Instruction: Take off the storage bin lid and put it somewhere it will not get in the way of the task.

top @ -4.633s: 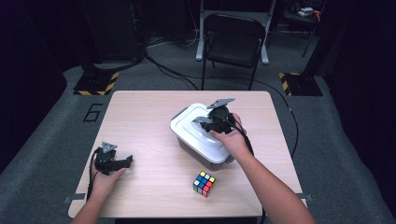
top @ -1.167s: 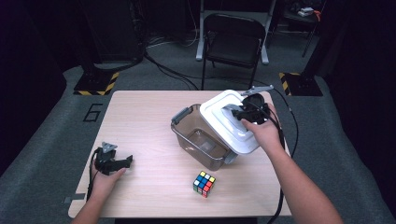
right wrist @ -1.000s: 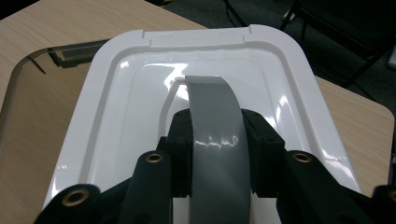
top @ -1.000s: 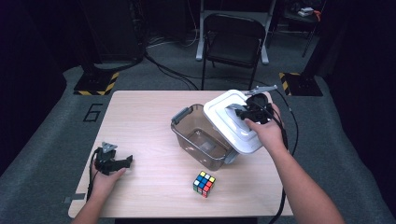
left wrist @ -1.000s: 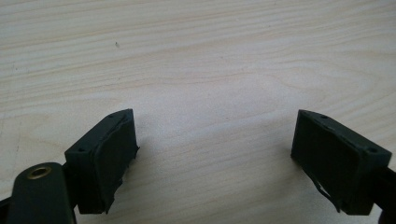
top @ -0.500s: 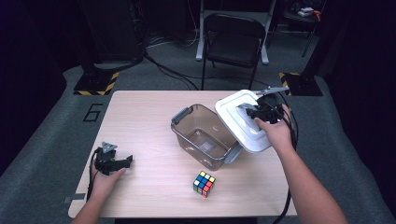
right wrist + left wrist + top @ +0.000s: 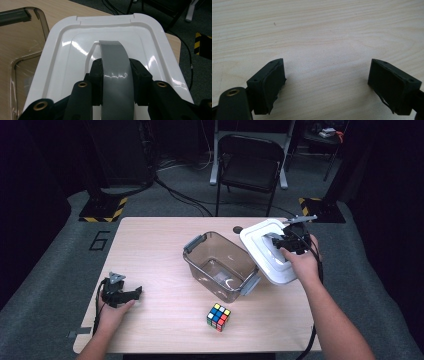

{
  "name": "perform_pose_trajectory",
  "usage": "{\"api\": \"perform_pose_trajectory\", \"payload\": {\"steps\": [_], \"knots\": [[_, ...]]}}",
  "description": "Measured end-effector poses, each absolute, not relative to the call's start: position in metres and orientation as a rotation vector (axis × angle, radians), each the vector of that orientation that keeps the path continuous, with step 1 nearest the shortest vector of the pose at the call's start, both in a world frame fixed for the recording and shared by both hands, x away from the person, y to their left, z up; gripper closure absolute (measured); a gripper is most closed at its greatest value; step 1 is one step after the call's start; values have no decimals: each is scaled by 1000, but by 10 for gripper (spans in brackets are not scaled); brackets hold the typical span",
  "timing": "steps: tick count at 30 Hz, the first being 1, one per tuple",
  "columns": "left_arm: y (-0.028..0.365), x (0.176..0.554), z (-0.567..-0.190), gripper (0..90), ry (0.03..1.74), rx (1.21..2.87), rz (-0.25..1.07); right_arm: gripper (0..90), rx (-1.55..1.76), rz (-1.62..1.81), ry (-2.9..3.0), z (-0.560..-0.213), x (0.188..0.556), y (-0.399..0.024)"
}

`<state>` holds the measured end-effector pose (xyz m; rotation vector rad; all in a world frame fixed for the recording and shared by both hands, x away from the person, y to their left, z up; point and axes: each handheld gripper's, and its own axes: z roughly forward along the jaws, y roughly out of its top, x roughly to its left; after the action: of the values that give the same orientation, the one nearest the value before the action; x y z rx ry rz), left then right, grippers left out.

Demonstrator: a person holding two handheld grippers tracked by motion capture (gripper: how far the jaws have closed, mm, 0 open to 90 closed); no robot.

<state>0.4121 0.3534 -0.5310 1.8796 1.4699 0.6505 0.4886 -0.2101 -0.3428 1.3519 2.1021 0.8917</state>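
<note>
A clear brown-tinted container (image 7: 222, 265) stands open in the middle of the table, with grey latches at two ends. Its white lid (image 7: 266, 251) is held tilted to the container's right, above the table's right edge. My right gripper (image 7: 285, 241) is shut on the lid's grey handle (image 7: 115, 72); in the right gripper view both jaws press against that handle and the white lid (image 7: 75, 47) spreads beyond it. My left gripper (image 7: 129, 293) rests low at the table's front left, open, with bare wood between its pads (image 7: 273, 80).
A Rubik's cube (image 7: 218, 316) lies near the front edge, in front of the container. A black folding chair (image 7: 251, 167) stands behind the table (image 7: 150, 245). Cables run over the grey floor, and yellow-black striped bases sit at both back corners.
My right gripper has lifted the white lid off the container and carried it to the right, past the table's right side. The left gripper has stayed still.
</note>
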Motion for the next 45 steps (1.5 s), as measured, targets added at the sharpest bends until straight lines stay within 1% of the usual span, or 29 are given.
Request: {"api": "perform_pose_trajectory", "payload": {"steps": [19,45], "knots": [[353,412,-531,140,1470,1879,651,665,1410,867,2057,-356,487,-230],[353,412,-531,140,1470,1880,651,665,1478,850,2023,-389,483,-248]]}}
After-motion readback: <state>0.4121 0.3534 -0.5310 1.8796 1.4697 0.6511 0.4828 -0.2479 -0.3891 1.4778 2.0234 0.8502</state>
